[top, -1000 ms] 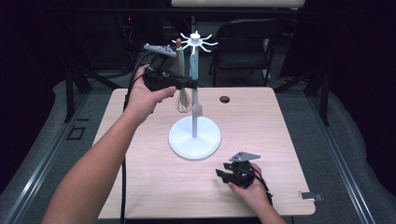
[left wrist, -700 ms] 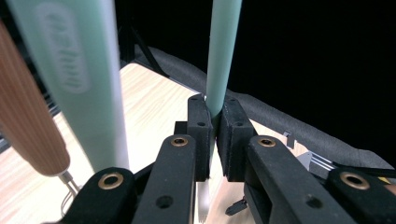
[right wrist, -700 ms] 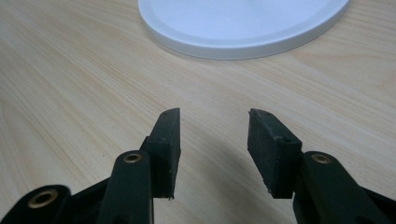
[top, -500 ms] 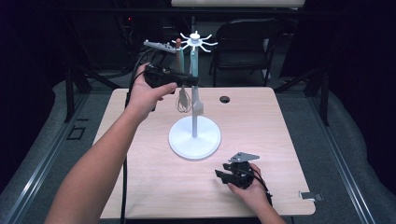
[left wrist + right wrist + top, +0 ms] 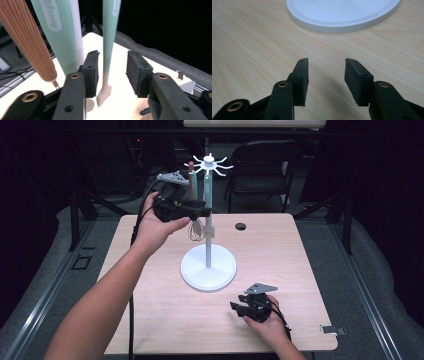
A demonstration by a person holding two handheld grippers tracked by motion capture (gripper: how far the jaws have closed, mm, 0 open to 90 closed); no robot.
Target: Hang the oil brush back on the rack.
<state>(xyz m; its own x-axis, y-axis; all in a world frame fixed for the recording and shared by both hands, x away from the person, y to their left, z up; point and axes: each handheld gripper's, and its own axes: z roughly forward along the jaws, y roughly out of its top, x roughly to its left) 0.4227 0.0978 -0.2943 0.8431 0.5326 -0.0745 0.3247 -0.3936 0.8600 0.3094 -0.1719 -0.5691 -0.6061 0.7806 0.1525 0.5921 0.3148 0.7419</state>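
Note:
A white stand (image 5: 208,268) with a round base and a spoked top (image 5: 210,164) rises from the middle of the table. Utensils hang from its spokes: a brown-handled whisk (image 5: 191,180) and mint-green-handled ones. My left gripper (image 5: 203,211) is raised beside the pole, open. Between its jaws hangs a slim mint-green utensil (image 5: 108,47) with a pale toothed tip, not clamped. To its left hang a wider green handle (image 5: 55,32) and the ribbed brown handle (image 5: 30,42). My right gripper (image 5: 240,308) rests low on the table, open (image 5: 326,62), facing the stand's base (image 5: 342,12).
The wooden table (image 5: 150,290) has a black round grommet (image 5: 241,226) behind the stand and a small metal clip (image 5: 331,330) at its front right edge. A folding chair (image 5: 265,165) stands beyond the table. Dark floor surrounds it.
My left gripper has shifted slightly right, closer to the stand's pole and the hanging utensils. The right gripper has stayed still.

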